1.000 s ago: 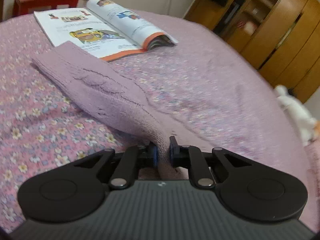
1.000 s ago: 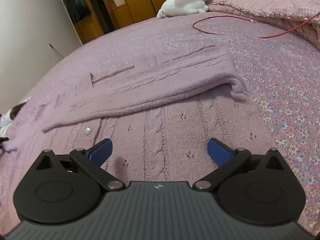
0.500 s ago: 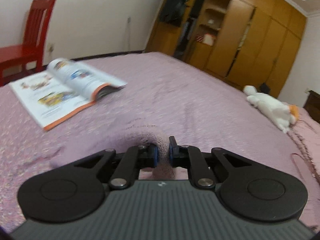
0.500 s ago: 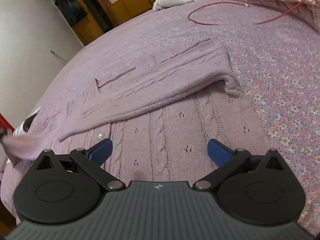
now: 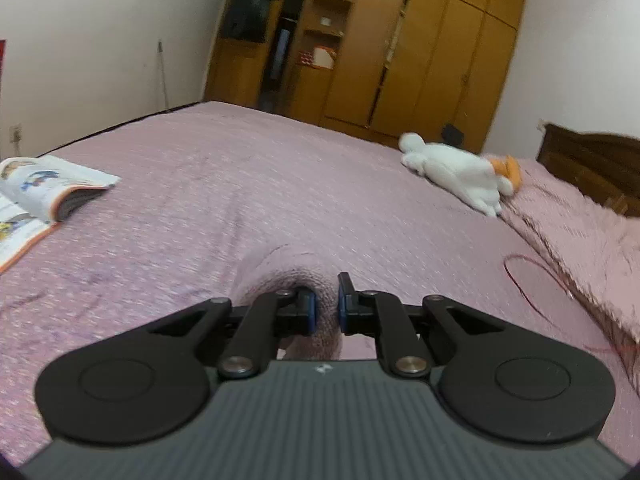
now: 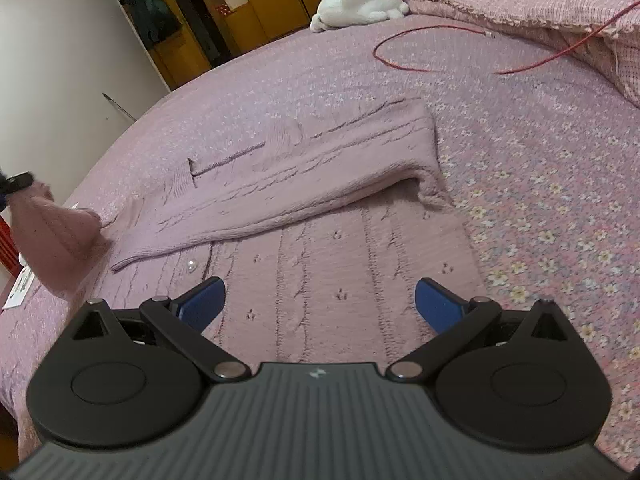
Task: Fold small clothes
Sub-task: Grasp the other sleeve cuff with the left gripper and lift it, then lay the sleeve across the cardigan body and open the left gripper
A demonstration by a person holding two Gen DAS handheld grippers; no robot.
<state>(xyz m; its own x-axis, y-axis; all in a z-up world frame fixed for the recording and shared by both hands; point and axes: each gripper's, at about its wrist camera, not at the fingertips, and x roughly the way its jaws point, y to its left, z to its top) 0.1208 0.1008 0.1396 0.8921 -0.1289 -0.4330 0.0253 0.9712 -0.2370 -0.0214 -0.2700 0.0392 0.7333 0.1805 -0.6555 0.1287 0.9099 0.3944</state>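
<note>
A small mauve cable-knit cardigan (image 6: 320, 264) lies flat on the bed, one sleeve (image 6: 296, 176) folded across its body. My left gripper (image 5: 325, 312) is shut on the other sleeve (image 5: 296, 276), which bulges up between the blue pads. In the right wrist view that lifted sleeve (image 6: 52, 232) hangs at the far left edge, raised off the bed, with the left gripper (image 6: 16, 182) dark above it. My right gripper (image 6: 318, 302) hovers open over the cardigan's lower body, nothing between its blue pads (image 6: 436, 302).
Floral pink bedspread (image 6: 540, 200) covers the bed. An open magazine (image 5: 36, 196) lies at left. A white and orange plush toy (image 5: 460, 172) and a red cable (image 6: 440, 52) lie near the pillows. Wooden wardrobes (image 5: 400, 52) stand behind.
My left gripper has lifted the sleeve off the bed and swung it rightward and up; the magazine slid to the left edge of its view. The right gripper has stayed open, rising slightly.
</note>
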